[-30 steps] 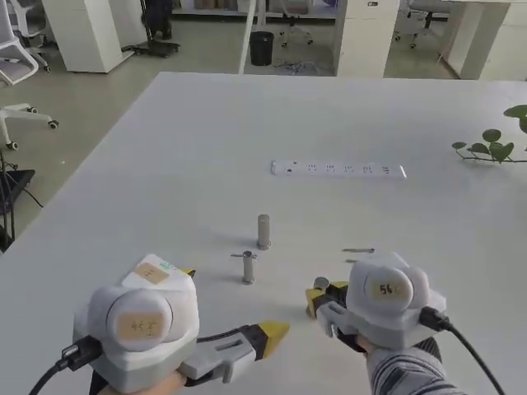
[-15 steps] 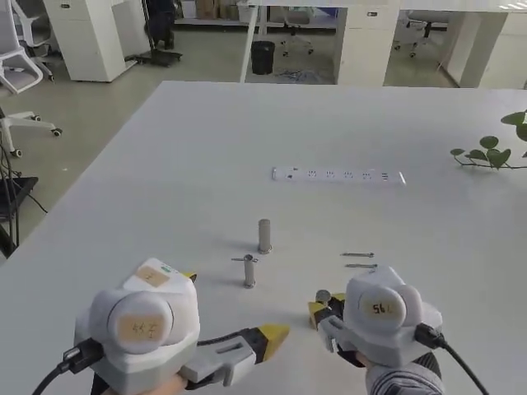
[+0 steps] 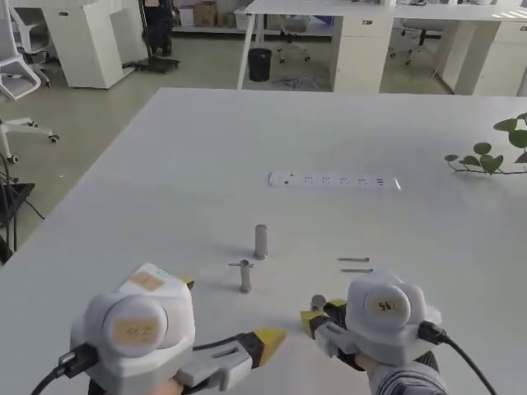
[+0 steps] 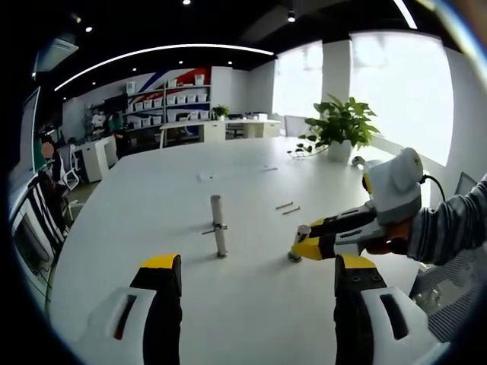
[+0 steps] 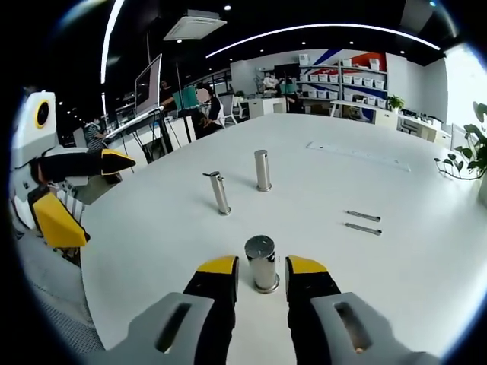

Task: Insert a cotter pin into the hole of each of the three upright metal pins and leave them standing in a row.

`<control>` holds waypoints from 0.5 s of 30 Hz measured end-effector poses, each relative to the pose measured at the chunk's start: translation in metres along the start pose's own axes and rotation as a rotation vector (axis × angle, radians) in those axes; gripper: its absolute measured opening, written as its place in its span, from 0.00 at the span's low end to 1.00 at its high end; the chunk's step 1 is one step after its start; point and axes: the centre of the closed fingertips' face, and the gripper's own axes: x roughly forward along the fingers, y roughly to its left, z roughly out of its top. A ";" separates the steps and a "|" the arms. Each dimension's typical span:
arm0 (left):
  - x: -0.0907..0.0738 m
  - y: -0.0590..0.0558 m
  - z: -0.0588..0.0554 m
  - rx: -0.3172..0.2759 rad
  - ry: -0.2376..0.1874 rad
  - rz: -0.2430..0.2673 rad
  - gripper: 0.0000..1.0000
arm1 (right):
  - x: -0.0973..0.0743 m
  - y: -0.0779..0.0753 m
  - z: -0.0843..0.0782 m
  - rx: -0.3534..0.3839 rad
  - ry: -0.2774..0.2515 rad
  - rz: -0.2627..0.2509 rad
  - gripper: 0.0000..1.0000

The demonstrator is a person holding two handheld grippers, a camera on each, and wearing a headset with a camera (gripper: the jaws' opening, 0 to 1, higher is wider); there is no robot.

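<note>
1. The left gripper [image 4: 257, 268] hangs low over the white table [image 3: 165, 181]. Its jaws are spread wide and hold nothing.
2. The right gripper [image 5: 262, 269] has its jaws narrowly parted, released. The nearest metal pin [image 5: 261, 258] stands upright on the table between the yellow tips, with a sliver of gap on each side.
3. Farther on and to the left stands the middle metal pin [image 5: 219, 192], upright, with a cotter pin [image 5: 208, 175] sticking out sideways near its top.
4. Just beyond it stands the far metal pin [image 5: 262, 169], also upright and apart from the others.
5. To the right, two loose cotter pins [image 5: 363, 222] lie flat, side by side.
6. Well beyond them lies a power strip [image 3: 333, 180]. A plant [image 3: 486, 155] trails at the table's right edge.
</note>
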 end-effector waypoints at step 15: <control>-0.001 0.005 -0.001 -0.029 -0.006 0.015 0.82 | -0.026 -0.045 -0.007 -0.102 0.070 0.072 0.29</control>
